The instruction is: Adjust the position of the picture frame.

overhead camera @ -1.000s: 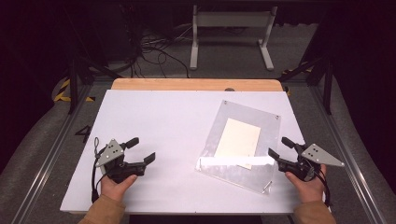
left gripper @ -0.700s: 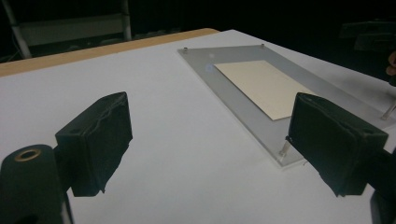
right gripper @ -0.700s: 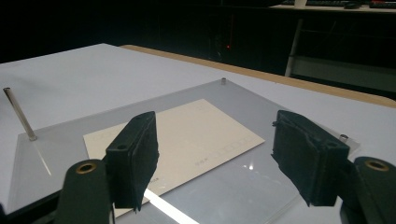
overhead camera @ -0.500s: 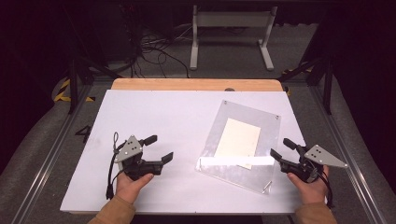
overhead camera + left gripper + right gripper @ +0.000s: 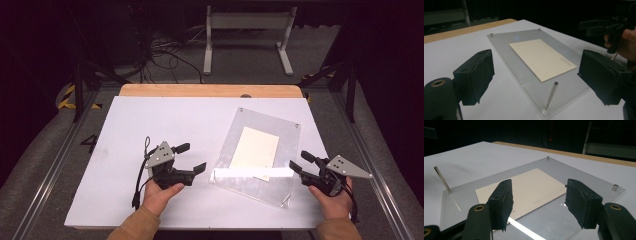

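1. Biggest thing here is the white rectangular table top, with a strip of light wood running along its far edge.
2. On the right half of the table lies a clear acrylic frame panel, flat and turned a bit askew, reaching from about mid-depth down close to the near edge. It's got small metal studs at the corners; a thin metal standoff pin sticks up tilted at its near corner, and a bright glare stripe crosses the panel's near part.
3. Sandwiched inside the panel is a cream-coloured rectangular card, sitting roughly in the middle of it.
4. The left gripper is over the table's near-middle, just beside the panel's left edge and not touching it. Jaws spread wide, nothing between them; in the left gripper view they frame the panel from a little way off.
5. The right gripper is at the panel's near right edge by the table's right side. Its jaws have just been closing, but the pads are apart with a clear gap, hanging right over the panel's edge, gripping nothing.
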Demonstrator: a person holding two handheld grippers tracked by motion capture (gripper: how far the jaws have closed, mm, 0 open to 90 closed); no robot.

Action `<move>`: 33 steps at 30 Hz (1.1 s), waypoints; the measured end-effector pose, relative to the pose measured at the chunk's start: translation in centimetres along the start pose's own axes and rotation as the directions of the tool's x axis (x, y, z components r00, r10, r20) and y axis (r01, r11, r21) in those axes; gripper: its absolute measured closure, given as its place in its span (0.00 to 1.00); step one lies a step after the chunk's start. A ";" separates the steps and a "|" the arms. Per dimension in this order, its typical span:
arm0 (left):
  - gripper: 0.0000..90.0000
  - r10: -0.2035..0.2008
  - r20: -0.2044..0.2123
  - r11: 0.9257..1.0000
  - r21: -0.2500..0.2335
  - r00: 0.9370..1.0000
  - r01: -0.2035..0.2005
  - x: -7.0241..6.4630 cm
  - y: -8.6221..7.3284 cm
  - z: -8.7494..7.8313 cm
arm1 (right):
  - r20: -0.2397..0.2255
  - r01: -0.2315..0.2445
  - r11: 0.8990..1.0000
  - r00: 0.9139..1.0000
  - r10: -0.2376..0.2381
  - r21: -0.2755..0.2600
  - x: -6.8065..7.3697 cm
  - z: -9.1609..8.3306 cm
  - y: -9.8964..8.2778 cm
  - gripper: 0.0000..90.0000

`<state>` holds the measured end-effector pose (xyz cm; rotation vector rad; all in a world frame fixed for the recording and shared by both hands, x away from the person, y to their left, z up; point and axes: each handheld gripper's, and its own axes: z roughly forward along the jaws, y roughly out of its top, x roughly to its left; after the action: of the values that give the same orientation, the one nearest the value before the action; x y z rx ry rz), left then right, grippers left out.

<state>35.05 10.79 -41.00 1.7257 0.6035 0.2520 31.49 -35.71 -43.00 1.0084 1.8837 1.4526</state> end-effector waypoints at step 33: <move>0.80 0.059 0.048 0.965 0.251 0.997 -0.069 -1.7 -3.8 5.4 | 0.012 -0.034 0.999 0.999 0.034 0.006 -0.5 -1.6 -0.7 0.41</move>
<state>35.20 5.81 -45.70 1.9940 0.5696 0.1912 30.32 -37.11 -43.30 1.0543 1.8721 1.4573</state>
